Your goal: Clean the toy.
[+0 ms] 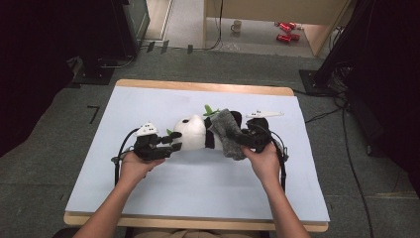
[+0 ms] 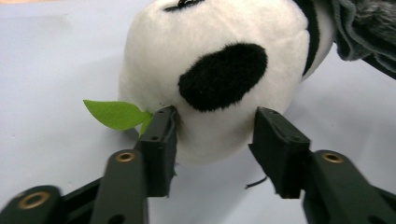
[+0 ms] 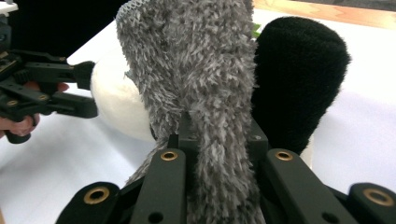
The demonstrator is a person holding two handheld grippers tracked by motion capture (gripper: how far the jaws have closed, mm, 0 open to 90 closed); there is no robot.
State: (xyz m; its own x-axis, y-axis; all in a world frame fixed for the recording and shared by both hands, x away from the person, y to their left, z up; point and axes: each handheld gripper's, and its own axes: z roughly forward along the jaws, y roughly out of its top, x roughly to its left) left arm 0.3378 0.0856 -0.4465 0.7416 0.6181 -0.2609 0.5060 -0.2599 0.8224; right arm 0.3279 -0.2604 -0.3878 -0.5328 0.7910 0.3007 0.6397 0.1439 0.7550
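A black-and-white plush panda (image 1: 195, 133) lies on its side on the pale blue table cover (image 1: 148, 188). My left gripper (image 1: 176, 141) is at its head (image 2: 210, 70), open, with the lower head between the jaws. One jaw touches the plush beside a green felt leaf (image 2: 114, 114), and the other stands just off it. My right gripper (image 1: 245, 139) is shut on a grey fuzzy sock (image 3: 196, 60) draped over the panda's body next to a black leg (image 3: 299, 79). The left gripper (image 3: 93, 92) also shows far left in the right gripper view.
The cover lies on a wooden board (image 1: 198, 87) over grey carpet. A mug (image 1: 236, 26) and red cans (image 1: 285, 32) sit on the floor far behind. Dark equipment stands flank the table, and cables (image 1: 346, 148) trail on the right.
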